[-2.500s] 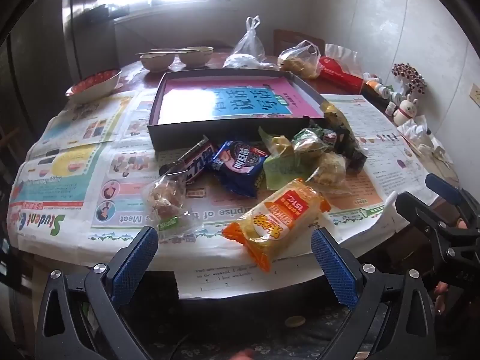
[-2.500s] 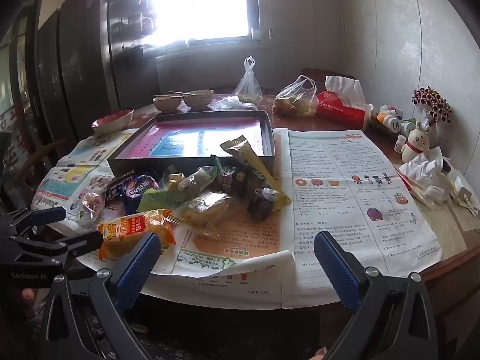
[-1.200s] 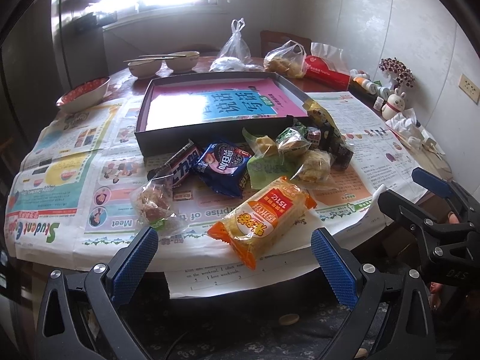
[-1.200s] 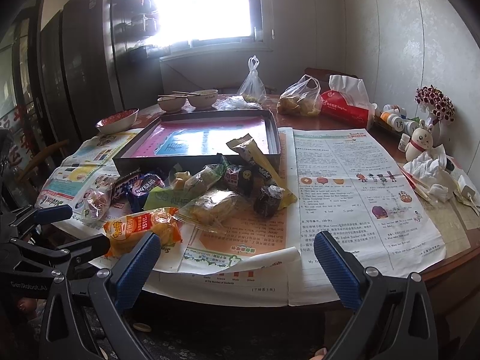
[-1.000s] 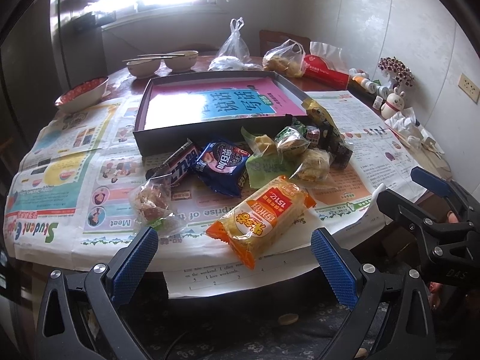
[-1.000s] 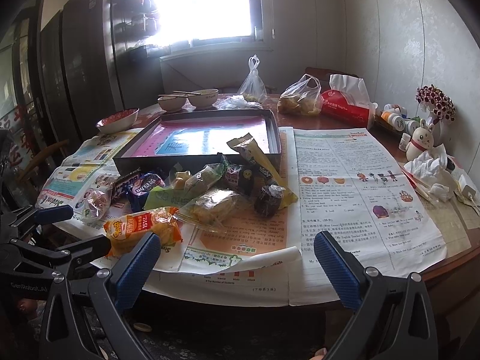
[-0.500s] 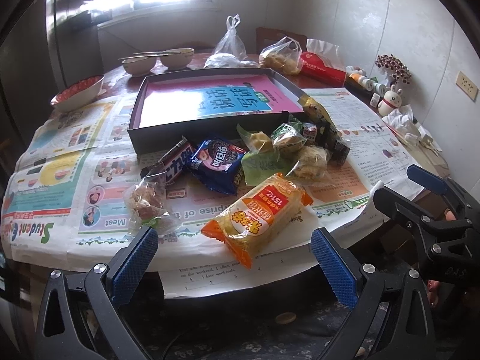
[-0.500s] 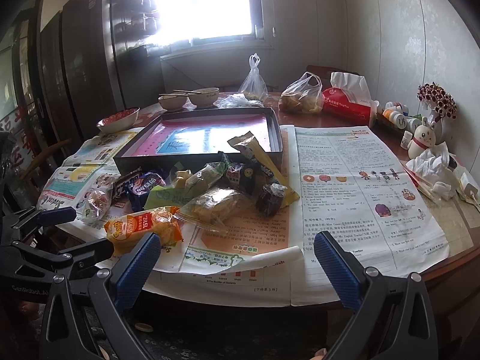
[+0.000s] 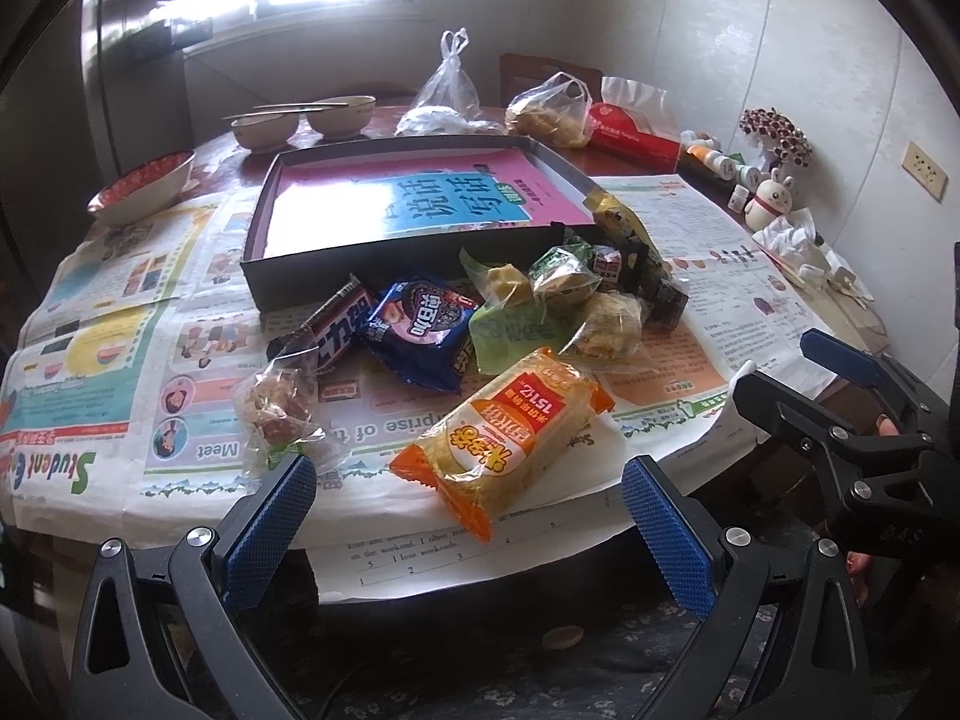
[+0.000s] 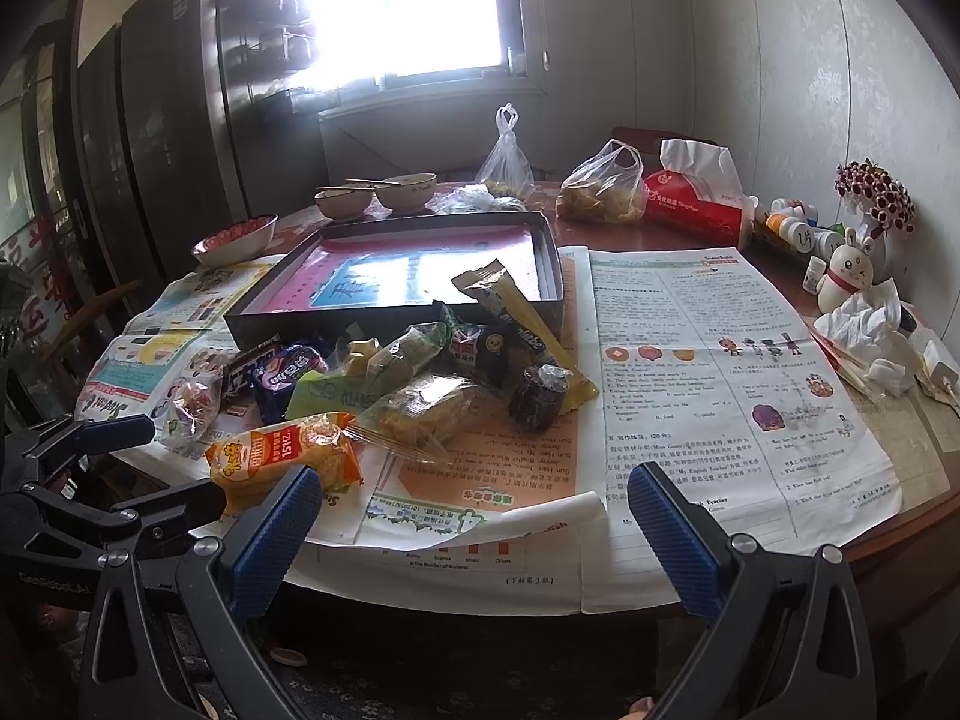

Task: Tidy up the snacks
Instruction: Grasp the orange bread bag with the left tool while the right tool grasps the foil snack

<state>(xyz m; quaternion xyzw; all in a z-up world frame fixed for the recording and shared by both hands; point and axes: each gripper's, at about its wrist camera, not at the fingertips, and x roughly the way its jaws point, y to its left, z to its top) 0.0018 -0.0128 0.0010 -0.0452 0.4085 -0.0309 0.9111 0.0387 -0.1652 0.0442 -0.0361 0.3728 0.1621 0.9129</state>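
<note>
- We hold the left gripper (image 9: 468, 504) and right gripper (image 10: 471, 501) wide apart, empty, before the desk (image 10: 912, 534).
- Snacks (image 9: 510, 324) lie piled on newspaper (image 9: 120, 360), touching the box (image 9: 414, 252) front.

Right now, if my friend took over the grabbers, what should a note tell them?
Left gripper: jaws open, holding nothing, at the table's near edge facing the orange packet.
Right gripper: jaws open, holding nothing, also at the near edge.
The snacks lie in a pile on the newspaper, in front of the dark tray: orange packet, blue cookie pack, long yellow wrapper and others.
Done: nothing is in the tray yet.
Left: every snack.
</note>
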